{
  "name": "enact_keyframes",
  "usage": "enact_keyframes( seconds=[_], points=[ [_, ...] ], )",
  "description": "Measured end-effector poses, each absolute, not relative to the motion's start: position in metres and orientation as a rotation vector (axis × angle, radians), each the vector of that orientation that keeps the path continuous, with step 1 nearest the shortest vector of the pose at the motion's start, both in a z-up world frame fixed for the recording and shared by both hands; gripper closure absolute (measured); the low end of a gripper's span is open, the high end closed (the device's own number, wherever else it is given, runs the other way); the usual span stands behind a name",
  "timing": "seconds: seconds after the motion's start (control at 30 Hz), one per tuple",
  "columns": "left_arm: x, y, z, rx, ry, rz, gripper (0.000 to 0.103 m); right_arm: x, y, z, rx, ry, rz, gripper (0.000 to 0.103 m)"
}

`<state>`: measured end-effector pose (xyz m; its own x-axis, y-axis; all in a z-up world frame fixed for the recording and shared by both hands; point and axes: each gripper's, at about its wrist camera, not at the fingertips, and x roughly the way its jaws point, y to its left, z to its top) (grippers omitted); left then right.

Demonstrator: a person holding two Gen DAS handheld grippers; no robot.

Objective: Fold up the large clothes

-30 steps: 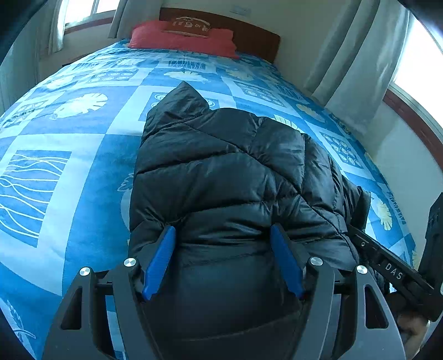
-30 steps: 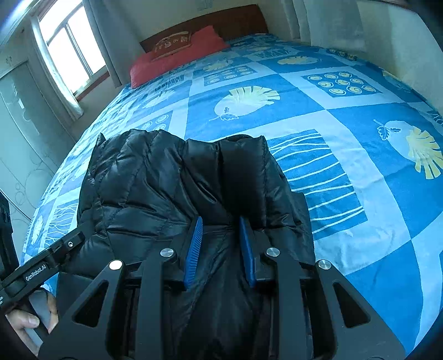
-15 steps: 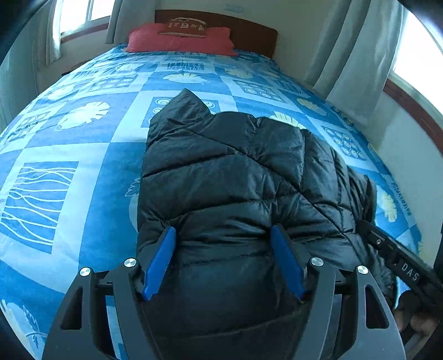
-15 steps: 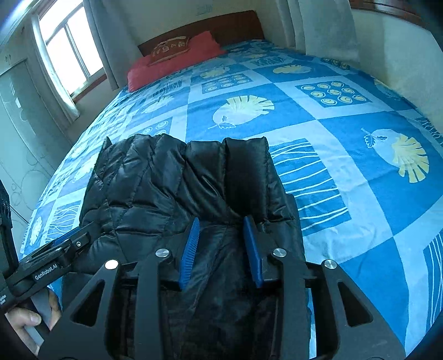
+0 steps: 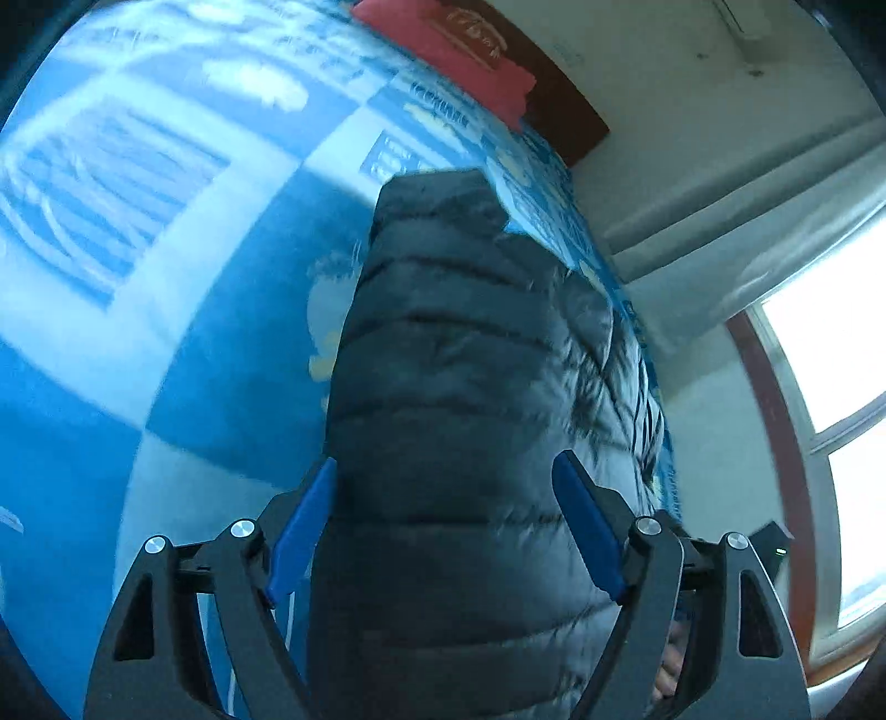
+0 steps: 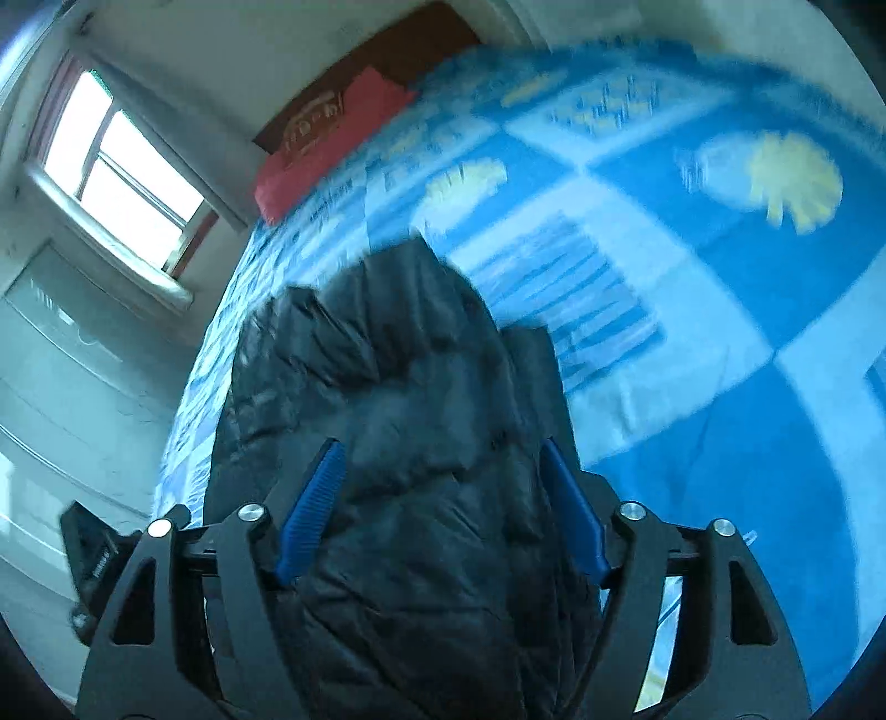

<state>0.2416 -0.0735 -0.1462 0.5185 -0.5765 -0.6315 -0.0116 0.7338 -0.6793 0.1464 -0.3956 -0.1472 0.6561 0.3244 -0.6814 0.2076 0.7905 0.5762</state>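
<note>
Both grippers are letting go: the left gripper (image 5: 443, 498) has its blue pads spread wide and opening further, and the right gripper (image 6: 443, 493) is opening as well. In each wrist view the black puffer jacket (image 5: 459, 387) bulges up between the pads, yet the pads look to stand just clear of the fabric on either side, so neither seems to pinch it. Both views are smeared by motion, so whether a pad brushes the quilting I cannot tell.

Lying on the blue patterned bedspread (image 5: 183, 354), the jacket sits toward the foot end of the bed, well apart from the red pillow (image 5: 448, 50) at the wooden headboard (image 5: 570, 122). It reads as a compact, narrow bundle with layers stacked on one another; no sleeve shows spread out to either side, though its near end is hidden under the grippers.

My judgement is that the folding is far along, perhaps at its last fold, with the bundle being set down. What may remain is a check that the layers hold and, if the shape is too long, one more fold across its length
</note>
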Motion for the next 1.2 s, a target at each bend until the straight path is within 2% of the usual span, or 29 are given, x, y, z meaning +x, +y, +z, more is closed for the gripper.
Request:
enact_keyframes(
  seconds=[0.2,0.33,0.47,0.5,0.53,0.63,0.73,0.93,1.2],
  points=[
    [0.233,-0.071,-0.179,-0.817,1.020,-0.424,0.017,0.151,-0.406,-0.177,0.768,0.911,0.119,0.013],
    [0.240,-0.070,-0.192,-0.880,1.054,-0.470,0.013,0.153,-0.412,-0.196,0.861,0.906,0.191,0.009],
    [0.246,-0.077,-0.198,-0.894,1.084,-0.530,0.014,0.154,-0.404,-0.196,0.807,0.904,0.213,0.009],
    [0.245,-0.078,-0.197,-0.887,1.081,-0.533,0.015,0.154,-0.401,-0.196,0.800,0.904,0.221,0.016],
    [0.244,-0.078,-0.197,-0.890,1.077,-0.536,0.018,0.157,-0.401,-0.199,0.829,0.903,0.250,0.030],
    [0.243,-0.075,-0.196,-0.909,1.067,-0.555,0.027,0.153,-0.400,-0.201,0.890,0.874,0.298,0.048],
    [0.243,-0.070,-0.189,-0.905,1.058,-0.574,0.031,0.148,-0.390,-0.192,0.872,0.849,0.310,0.059],
    [0.246,-0.040,-0.162,-0.860,0.988,-0.601,0.033,0.157,-0.355,-0.173,0.862,0.807,0.384,0.063],
    [0.243,0.035,-0.145,-0.823,0.934,-0.510,0.033,0.188,-0.275,-0.184,0.888,0.835,0.514,0.063]
  ],
)
